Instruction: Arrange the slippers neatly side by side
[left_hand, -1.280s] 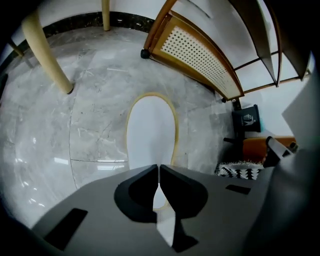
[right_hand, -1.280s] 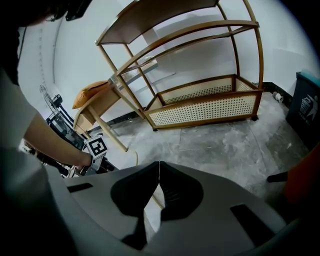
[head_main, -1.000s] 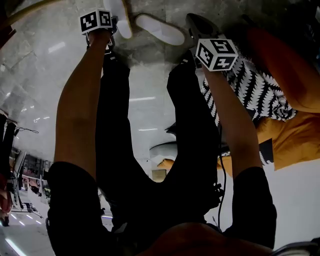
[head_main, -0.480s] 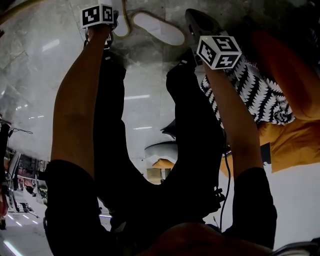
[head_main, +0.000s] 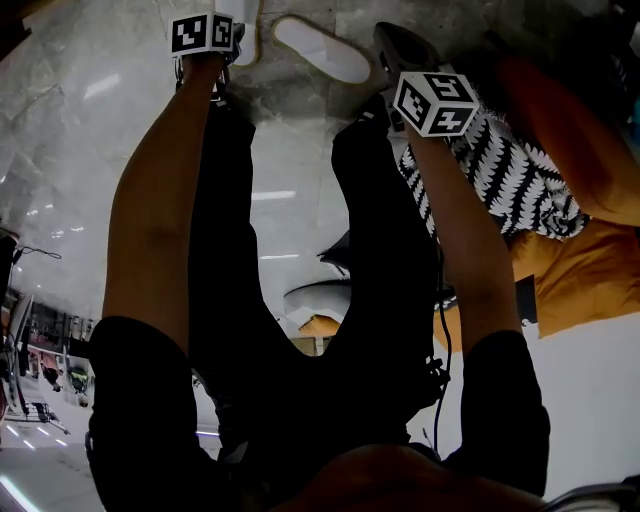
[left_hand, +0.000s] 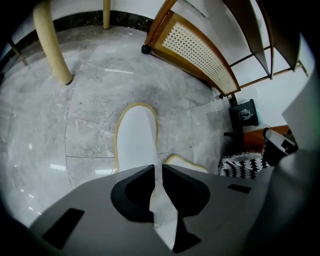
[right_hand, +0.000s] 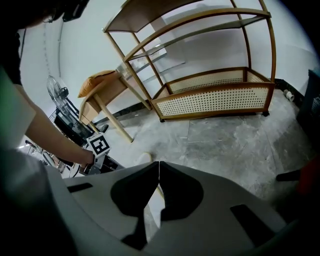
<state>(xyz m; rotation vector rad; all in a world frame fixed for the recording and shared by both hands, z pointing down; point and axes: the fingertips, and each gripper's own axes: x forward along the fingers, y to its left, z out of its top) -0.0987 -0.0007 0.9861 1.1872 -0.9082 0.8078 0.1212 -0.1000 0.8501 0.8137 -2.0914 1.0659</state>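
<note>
The left slipper (left_hand: 136, 137) lies on the grey floor (left_hand: 90, 100) straight ahead of the left gripper (left_hand: 158, 166); its long axis runs away from the jaws toward the far side, its near end under the tips; those jaws are opening, a narrow gap showing white slipper through it, the pads apparently not pressing. The right slipper (head_main: 322, 48) sits just right of it, slanted rather than parallel; squaring it up looks like the next job. The right gripper (right_hand: 159, 162), jaws together on nothing, is the nearer one; a slipper's end shows just beyond its tips, slightly left.
</note>
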